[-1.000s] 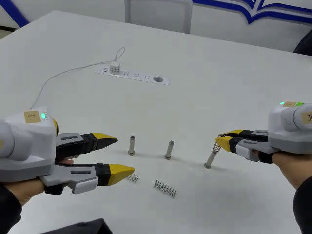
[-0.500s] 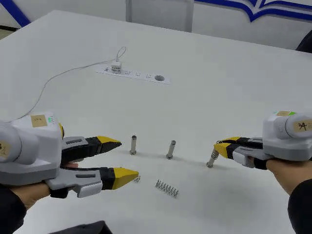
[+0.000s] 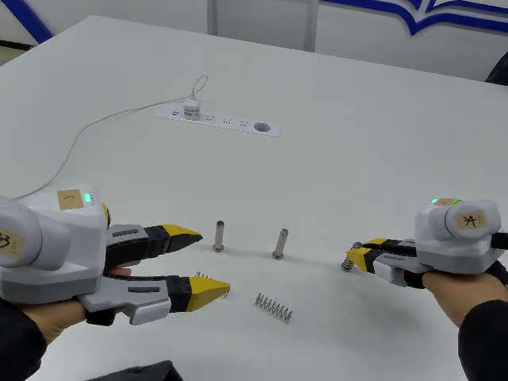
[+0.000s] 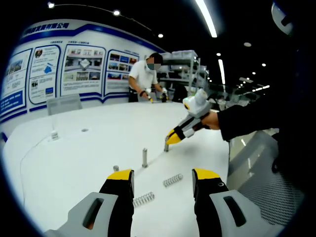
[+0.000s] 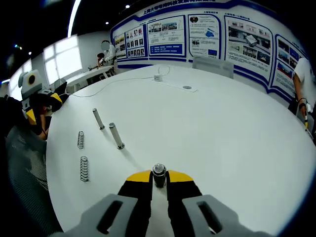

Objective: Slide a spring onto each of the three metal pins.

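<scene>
My right fingers [image 5: 139, 179] are pinched nearly shut on the spring [image 5: 159, 180] riding the third pin [image 3: 347, 263], low near the bench [image 3: 357, 159]. It's light, springy wire that buckles easily, so I'd hold the top coils and press straight down. My left fingers [image 3: 202, 287] gape wide and empty above one loose spring [image 4: 143, 199]; another spring [image 4: 172, 179] lies just beyond. Since a second ago, my right fingers have sunk down the pin.

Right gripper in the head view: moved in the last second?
Yes. Against the middle pin, the right gripper has dropped from that pin's top level to its base level, shut round the right pin.
</scene>
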Demonstrator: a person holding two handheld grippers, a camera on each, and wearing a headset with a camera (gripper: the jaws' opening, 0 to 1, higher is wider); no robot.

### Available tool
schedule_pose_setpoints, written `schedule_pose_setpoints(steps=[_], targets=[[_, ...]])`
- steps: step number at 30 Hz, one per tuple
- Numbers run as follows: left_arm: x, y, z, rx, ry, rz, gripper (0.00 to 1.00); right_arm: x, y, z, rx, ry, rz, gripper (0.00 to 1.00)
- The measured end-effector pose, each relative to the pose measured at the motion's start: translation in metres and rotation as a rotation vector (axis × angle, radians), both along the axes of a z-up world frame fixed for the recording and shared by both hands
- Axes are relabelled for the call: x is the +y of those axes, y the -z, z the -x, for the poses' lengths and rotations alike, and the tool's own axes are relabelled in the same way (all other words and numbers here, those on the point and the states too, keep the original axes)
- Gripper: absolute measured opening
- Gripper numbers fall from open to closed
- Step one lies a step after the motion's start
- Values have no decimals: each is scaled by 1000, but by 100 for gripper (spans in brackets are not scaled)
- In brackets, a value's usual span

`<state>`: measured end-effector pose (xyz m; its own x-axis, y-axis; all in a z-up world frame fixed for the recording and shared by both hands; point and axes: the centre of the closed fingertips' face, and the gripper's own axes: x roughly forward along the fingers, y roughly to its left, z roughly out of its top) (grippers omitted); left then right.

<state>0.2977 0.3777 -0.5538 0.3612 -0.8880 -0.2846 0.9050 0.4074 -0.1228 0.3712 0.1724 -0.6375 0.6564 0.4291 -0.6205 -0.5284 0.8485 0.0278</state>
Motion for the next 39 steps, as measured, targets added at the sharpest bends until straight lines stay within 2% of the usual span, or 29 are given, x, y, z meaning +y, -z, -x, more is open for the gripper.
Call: schedule_pose_setpoints(steps=[7,14,20,30,33,39], targets=[[0,-2,0,-5,1,6,49,-2,9,11,33,5,13,12],[-1,-2,2,-6,10,8,49,7,12,31,59,-17,17,12],[-3,-1,4,-4,21,5,49,35,11,47,70,-86,10,12],[-5,2,6,-1,33,-5,48,105,-9,56,70,-284,21,12],[-4,2,6,-1,32,-5,48,125,-7,58,88,-343,47,12],[-4,2,6,-1,31,-7,48,144,8,61,130,-425,132,12]])
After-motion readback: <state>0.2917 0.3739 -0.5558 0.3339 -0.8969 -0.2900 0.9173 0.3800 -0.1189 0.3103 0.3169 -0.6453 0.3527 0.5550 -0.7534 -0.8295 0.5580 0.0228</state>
